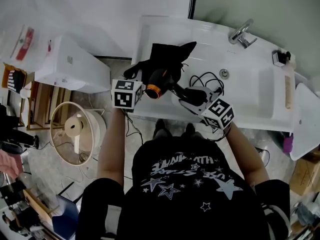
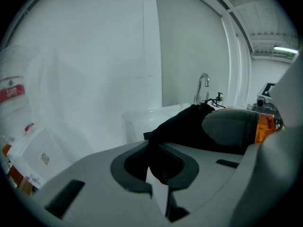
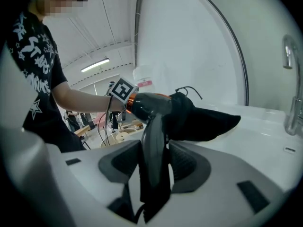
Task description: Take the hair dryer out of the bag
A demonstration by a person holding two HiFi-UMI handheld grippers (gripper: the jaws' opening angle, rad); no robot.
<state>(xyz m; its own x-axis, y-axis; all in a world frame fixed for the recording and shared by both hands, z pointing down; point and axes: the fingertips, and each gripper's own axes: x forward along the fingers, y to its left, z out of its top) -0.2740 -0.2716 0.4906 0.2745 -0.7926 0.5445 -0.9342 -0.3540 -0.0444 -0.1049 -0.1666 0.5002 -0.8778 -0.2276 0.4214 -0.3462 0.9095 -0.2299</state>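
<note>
Hair dryer [image 3: 150, 107]: its handle is clamped between the jaws of the right claw [image 3: 154, 161], which stand wide around it. The left claw [image 2: 158, 167] is almost shut, pinching a fold of the black bag [image 2: 182, 126]. The dryer hangs above the counter [image 1: 150, 36], well left of the faucet [image 1: 241, 34], with its orange-ringed rear bare and its nozzle end inside the bag's mouth.

The likely trouble is cloth clinging to the nozzle so the bag trails along, or the thin pinch slipping. The cord [image 1: 206, 78], looped on the counter nearer the faucet, may also snag. The counter's front edge lies just below both claws. Free room is toward the person — away from the faucet — not toward the wall.
</note>
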